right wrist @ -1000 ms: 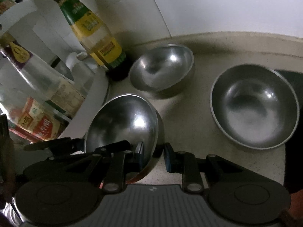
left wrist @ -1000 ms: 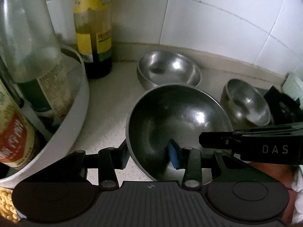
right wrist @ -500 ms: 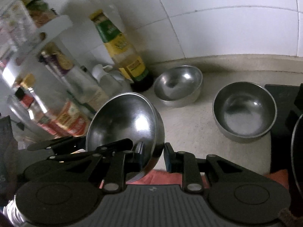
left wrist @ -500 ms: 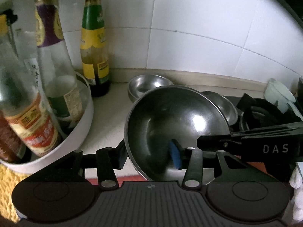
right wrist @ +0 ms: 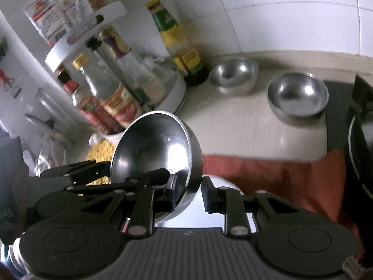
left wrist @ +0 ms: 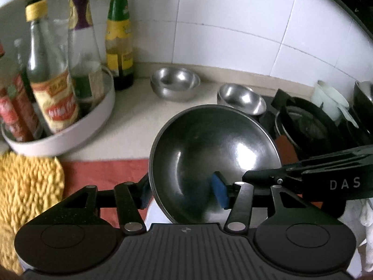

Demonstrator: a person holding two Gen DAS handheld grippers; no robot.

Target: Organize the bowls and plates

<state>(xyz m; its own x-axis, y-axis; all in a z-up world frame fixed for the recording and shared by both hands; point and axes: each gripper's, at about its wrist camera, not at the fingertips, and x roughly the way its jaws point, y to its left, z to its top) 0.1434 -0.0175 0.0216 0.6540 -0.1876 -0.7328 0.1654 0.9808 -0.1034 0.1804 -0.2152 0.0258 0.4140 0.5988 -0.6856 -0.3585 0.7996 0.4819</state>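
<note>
Transfer step: right hand-held gripper clamps steel bowl rim; left hand-held gripper opening, jaws astride rim, pads clear. Next: stack into bench bowls.

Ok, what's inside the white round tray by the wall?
The white round tray holds upright sauce bottles, some clear glass, some red-labelled. Its wall hides their bases. An upper tier carries jars and cartons. The green-capped bottle stands outside, beside it.
</note>
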